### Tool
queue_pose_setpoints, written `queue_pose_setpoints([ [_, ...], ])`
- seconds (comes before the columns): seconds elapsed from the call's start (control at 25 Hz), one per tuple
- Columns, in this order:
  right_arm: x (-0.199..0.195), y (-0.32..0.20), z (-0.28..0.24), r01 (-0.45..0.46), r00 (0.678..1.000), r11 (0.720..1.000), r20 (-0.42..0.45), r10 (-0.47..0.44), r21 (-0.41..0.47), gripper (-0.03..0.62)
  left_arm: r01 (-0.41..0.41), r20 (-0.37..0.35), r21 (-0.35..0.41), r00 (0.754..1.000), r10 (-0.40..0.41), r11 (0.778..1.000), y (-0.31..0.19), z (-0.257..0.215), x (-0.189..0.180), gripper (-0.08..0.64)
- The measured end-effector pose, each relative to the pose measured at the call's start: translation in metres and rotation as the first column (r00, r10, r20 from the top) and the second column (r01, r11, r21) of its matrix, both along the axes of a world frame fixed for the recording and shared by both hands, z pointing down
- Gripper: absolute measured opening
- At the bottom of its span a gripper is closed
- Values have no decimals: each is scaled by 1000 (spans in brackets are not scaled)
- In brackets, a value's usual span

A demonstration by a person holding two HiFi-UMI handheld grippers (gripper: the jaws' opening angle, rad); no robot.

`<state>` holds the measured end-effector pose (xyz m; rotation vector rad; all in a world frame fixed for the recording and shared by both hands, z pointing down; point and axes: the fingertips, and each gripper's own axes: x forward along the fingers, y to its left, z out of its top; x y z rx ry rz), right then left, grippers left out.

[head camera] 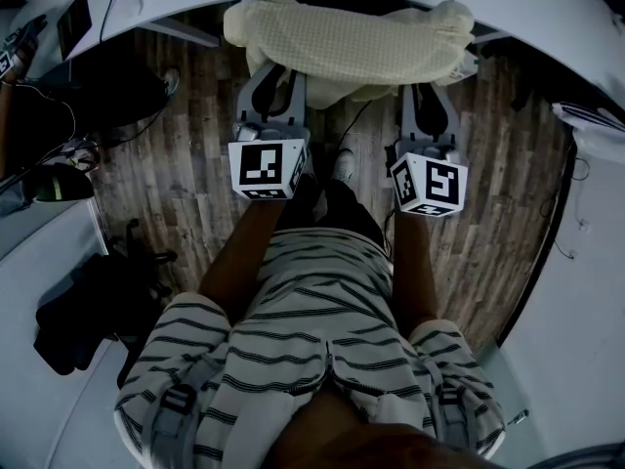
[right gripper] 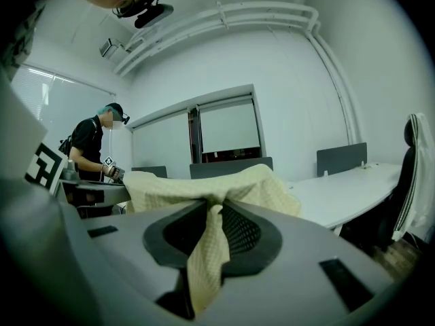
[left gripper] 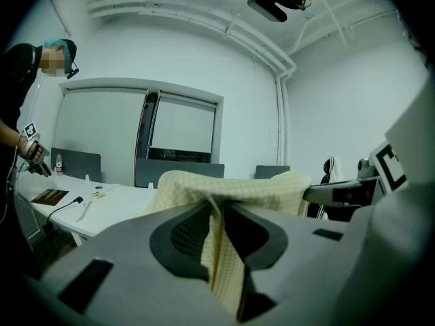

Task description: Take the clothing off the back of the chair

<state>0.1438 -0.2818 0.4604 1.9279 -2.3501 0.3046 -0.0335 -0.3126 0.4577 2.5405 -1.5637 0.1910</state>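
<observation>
The yellow garment point(head camera: 352, 42) stretched between left tongs point(head camera: 273, 78) and right tongs point(head camera: 428, 98), each clamped on a fold.

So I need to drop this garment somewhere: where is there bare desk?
The white desk beyond the yellow garment, toward the right, is bare. Its left end is crowded by a flat dark device and cable.

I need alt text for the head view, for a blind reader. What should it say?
Seen from above, a pale yellow garment is gripped by the left claw and the right claw, one near each side. Below them are the person's striped shirt and a wooden floor.
</observation>
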Motion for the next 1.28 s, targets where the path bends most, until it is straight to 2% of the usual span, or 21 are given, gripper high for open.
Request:
queue_pose_setpoints([
  [0.28,-1,0,-2,3,1000,1000,-3,-3,1,51,8,1,5,1000,-8,1000,-1,-2,-2,35],
  [0.48,-1,1,-2,-7,1000,1000,-11,7,0,26,11,9,7,1000,-11,1000,0,-2,-3,28],
  [1.28,3,20,-14,-30,999,999,-15,31,17,21,22,16,26,1000,-22,999,18,-12,-7,26],
])
